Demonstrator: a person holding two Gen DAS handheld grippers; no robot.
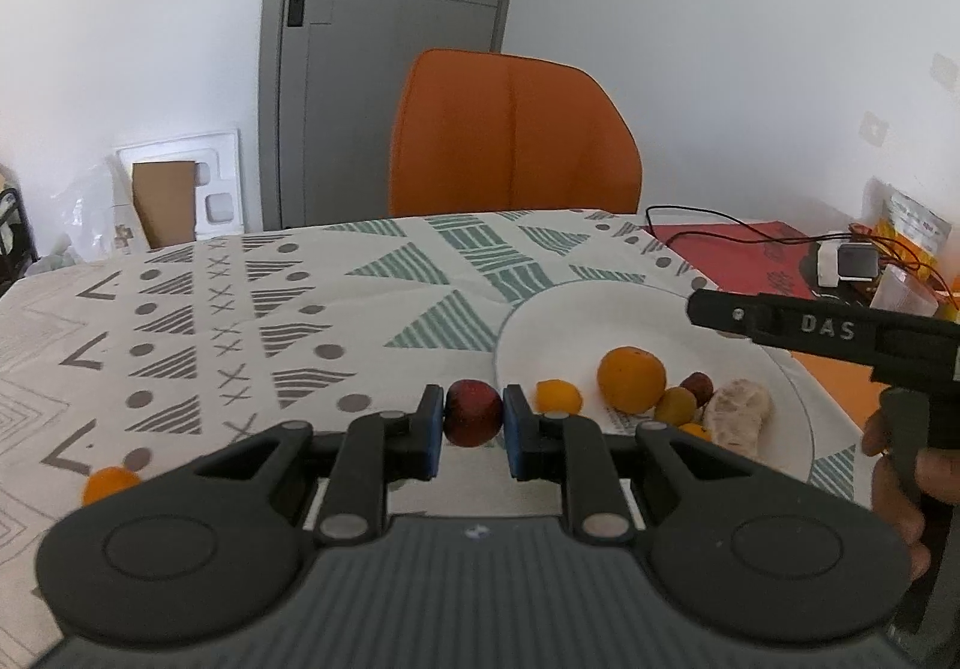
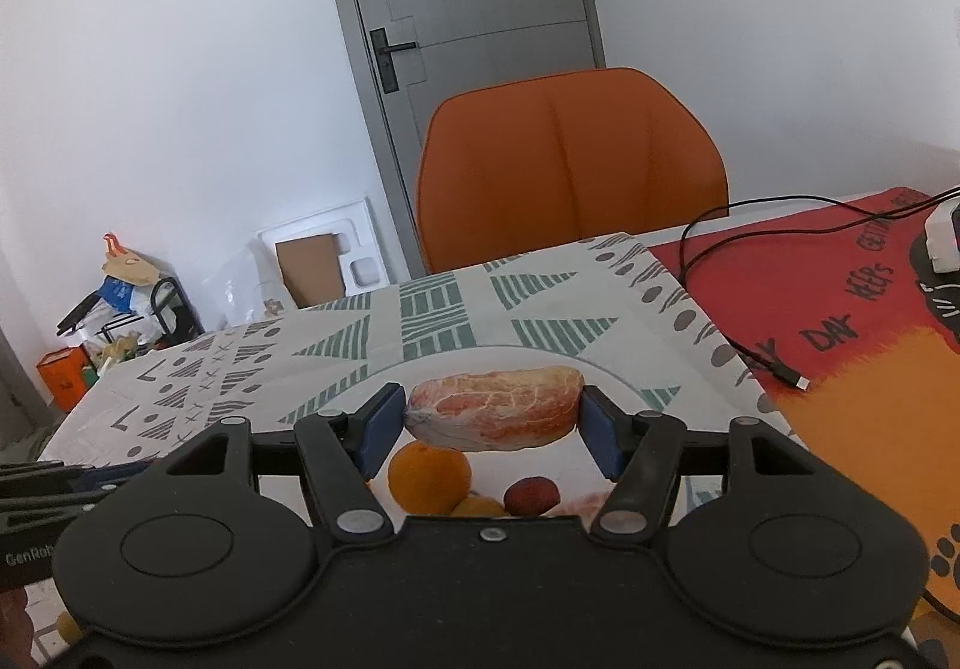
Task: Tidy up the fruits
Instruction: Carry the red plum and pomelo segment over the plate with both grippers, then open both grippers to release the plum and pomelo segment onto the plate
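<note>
My left gripper (image 1: 474, 417) is shut on a dark red plum (image 1: 473, 412), held just left of the white plate (image 1: 576, 321). On the plate lie an orange (image 1: 631, 378), a small yellow-orange fruit (image 1: 558, 396), more small fruits (image 1: 681, 402) and a pale peeled piece (image 1: 737, 410). My right gripper (image 2: 492, 420) is shut on a peeled grapefruit segment (image 2: 495, 408), held above the plate (image 2: 606, 375); the orange (image 2: 429, 477) and a red fruit (image 2: 531, 496) show below it. A small orange fruit (image 1: 108, 483) lies on the cloth at left.
A patterned tablecloth (image 1: 270, 309) covers the table. An orange chair (image 1: 510, 135) stands behind it. A red mat (image 2: 840, 321) with a black cable (image 2: 774, 363) and small devices (image 1: 846, 261) lies to the right.
</note>
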